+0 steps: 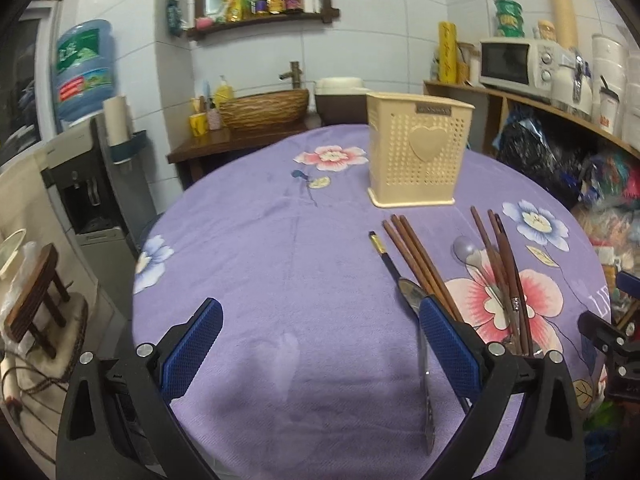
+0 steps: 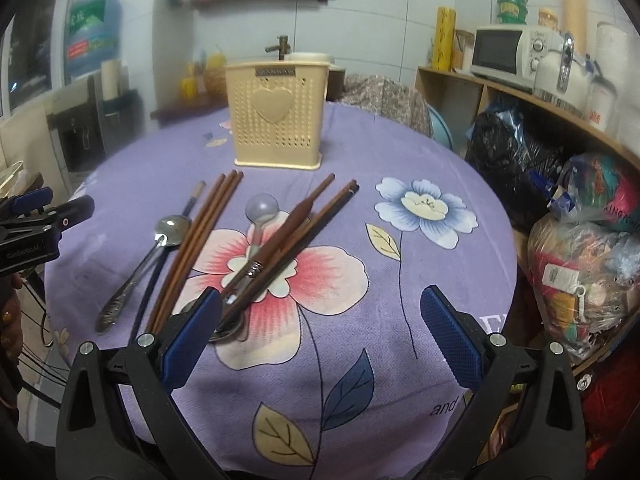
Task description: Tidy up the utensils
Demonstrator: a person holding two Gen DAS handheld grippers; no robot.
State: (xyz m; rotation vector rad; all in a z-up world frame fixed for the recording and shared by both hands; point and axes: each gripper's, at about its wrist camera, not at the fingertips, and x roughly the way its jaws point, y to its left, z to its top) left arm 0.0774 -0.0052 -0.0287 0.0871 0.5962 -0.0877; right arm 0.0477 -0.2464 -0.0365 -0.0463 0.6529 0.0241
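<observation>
A cream perforated utensil holder (image 1: 416, 152) (image 2: 276, 116) with a heart on its front stands upright at the far side of the purple flowered tablecloth (image 1: 280, 260) (image 2: 400, 280). In front of it lie brown chopsticks (image 1: 416, 256) (image 2: 200, 236), a metal spoon (image 2: 156, 248), a grey plastic spoon (image 2: 260, 212) (image 1: 466, 250) and a dark chopstick with a gold tip (image 1: 384, 256). My left gripper (image 1: 320, 352) is open, with the utensils by its right finger. My right gripper (image 2: 320, 344) is open, its left finger over the handle ends. The left gripper (image 2: 36, 224) shows at the right wrist view's left edge.
A shelf with a white microwave (image 1: 516, 64) (image 2: 508, 56) and full plastic bags (image 2: 576, 272) runs along the right. A water dispenser (image 1: 88, 152) and a small wooden stool (image 1: 36, 300) stand to the left. Behind the table is a woven basin with a tap (image 1: 264, 108).
</observation>
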